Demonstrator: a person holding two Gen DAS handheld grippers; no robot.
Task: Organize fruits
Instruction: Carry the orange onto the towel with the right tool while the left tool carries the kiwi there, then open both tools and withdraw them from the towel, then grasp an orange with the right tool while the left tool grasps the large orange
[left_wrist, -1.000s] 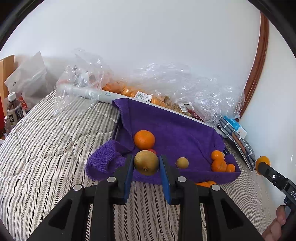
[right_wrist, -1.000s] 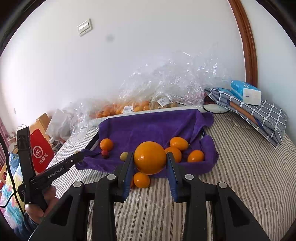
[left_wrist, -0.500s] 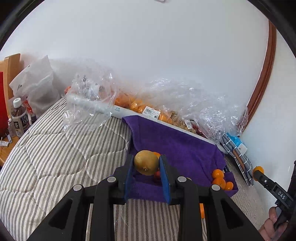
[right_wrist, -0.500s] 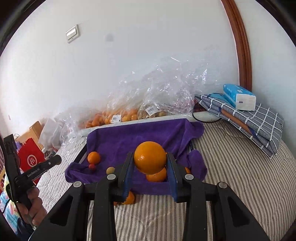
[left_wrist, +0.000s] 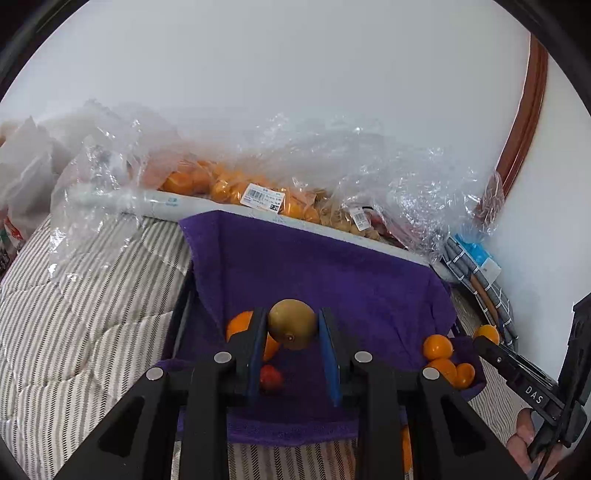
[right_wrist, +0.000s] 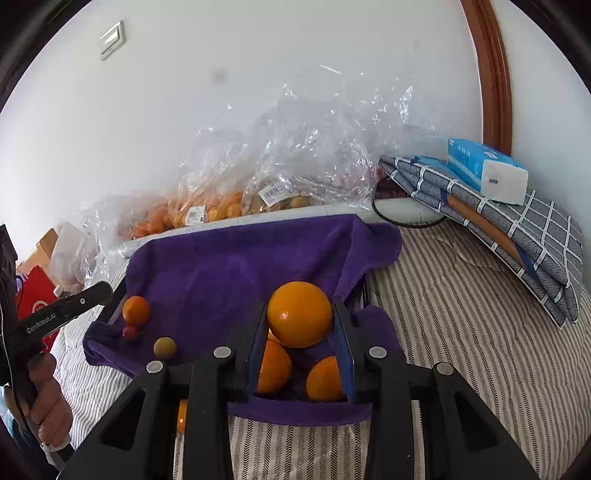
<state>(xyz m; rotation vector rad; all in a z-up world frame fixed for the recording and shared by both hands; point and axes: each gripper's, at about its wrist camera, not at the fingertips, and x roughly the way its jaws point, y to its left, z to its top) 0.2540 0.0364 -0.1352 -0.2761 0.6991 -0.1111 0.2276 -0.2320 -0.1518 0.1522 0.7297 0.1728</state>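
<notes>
In the left wrist view, the brown-green fruit is kept clamped by the left gripper, now carried over the purple towel, while in the right wrist view the large orange is pinched by the right gripper, brought above the oranges for sorting.

Likely a home bedroom, striped quilted bed, folded bedding

right hand-held gripper at lower centre, blue pads clamped on a large orange. two more oranges lie just below it on the purple towel. at left of the frame, the left hand-held gripper points toward a small orange. striped bed beneath.
</notes>
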